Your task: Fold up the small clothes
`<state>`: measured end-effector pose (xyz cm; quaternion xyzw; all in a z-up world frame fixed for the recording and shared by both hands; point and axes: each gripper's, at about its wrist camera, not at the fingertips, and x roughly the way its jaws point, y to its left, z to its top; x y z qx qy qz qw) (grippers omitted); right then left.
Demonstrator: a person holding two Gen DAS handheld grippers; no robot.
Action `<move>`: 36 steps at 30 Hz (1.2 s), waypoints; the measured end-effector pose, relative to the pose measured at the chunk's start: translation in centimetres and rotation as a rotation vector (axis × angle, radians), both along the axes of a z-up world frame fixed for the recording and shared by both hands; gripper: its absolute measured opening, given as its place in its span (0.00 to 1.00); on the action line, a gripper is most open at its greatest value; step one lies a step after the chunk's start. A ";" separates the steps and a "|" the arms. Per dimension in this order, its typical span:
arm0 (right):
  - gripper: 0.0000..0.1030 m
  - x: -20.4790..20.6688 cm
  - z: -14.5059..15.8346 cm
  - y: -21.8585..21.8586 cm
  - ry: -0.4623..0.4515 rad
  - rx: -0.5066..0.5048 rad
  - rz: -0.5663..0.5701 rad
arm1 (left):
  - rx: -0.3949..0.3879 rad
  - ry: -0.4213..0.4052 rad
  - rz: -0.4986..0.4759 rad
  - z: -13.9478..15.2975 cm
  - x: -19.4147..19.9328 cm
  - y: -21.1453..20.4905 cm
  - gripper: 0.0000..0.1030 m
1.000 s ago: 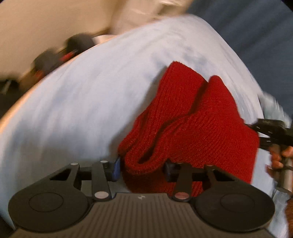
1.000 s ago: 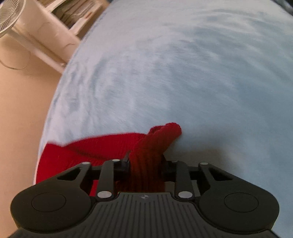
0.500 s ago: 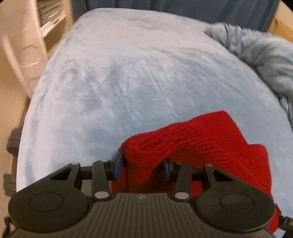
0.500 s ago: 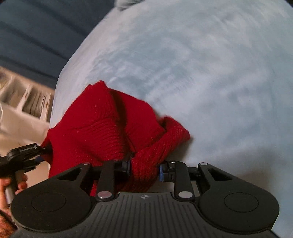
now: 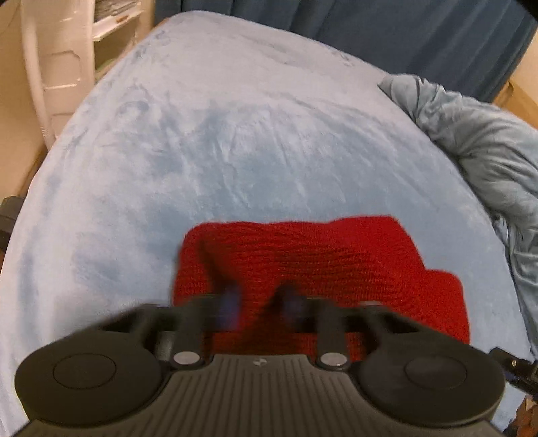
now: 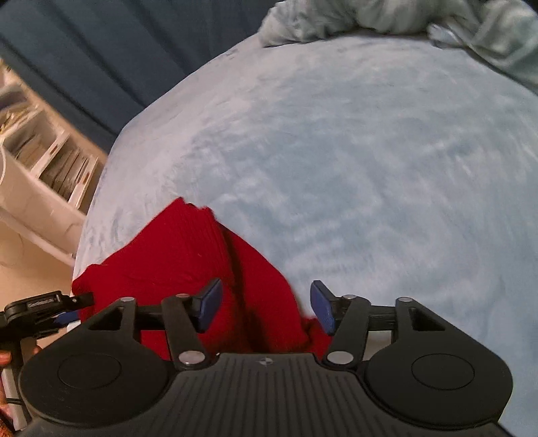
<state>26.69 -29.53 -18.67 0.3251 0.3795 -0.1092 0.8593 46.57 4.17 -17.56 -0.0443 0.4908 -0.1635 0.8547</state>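
A red knit garment [image 5: 319,255] lies bunched on the light blue fleece blanket [image 5: 235,151], close to its near edge. My left gripper [image 5: 260,301] is over the garment's near left part. Its jaws are closing and its blurred pads pinch a fold of the red knit. In the right wrist view the garment [image 6: 175,255] spreads left from my right gripper [image 6: 265,307]. Those jaws are opening, the blue pads [image 6: 210,304] stand wide apart, and red cloth lies loose between them. The left gripper [image 6: 50,306] shows there at the garment's left corner.
A crumpled grey-blue duvet [image 5: 487,151] is heaped at the blanket's far right, also seen as duvet [image 6: 403,20]. A white shelf unit [image 5: 57,67] stands off the left edge on the beige floor. A dark blue curtain [image 5: 370,30] hangs behind. A hand [image 6: 6,359] grips the left tool.
Both grippers swung the garment round and laid it lower and flatter on the blanket. The right jaws spread and let go of their fold. The left jaws narrowed on theirs.
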 end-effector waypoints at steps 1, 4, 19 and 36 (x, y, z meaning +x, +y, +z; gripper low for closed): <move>0.68 1.5 0.1 -0.1 -0.017 -0.012 0.037 | -0.004 -0.013 0.015 0.4 -0.2 0.3 0.17; 0.65 6.3 0.0 0.7 -0.047 -0.064 0.172 | -0.044 -0.045 0.062 2.6 -1.6 2.0 0.14; 0.61 4.9 -0.6 0.6 0.081 -0.183 0.169 | 0.197 -0.062 0.159 1.5 -3.2 3.2 0.86; 0.80 -13.1 8.5 10.0 0.028 -0.366 0.376 | 0.328 -0.187 0.144 8.1 -30.3 -2.3 1.00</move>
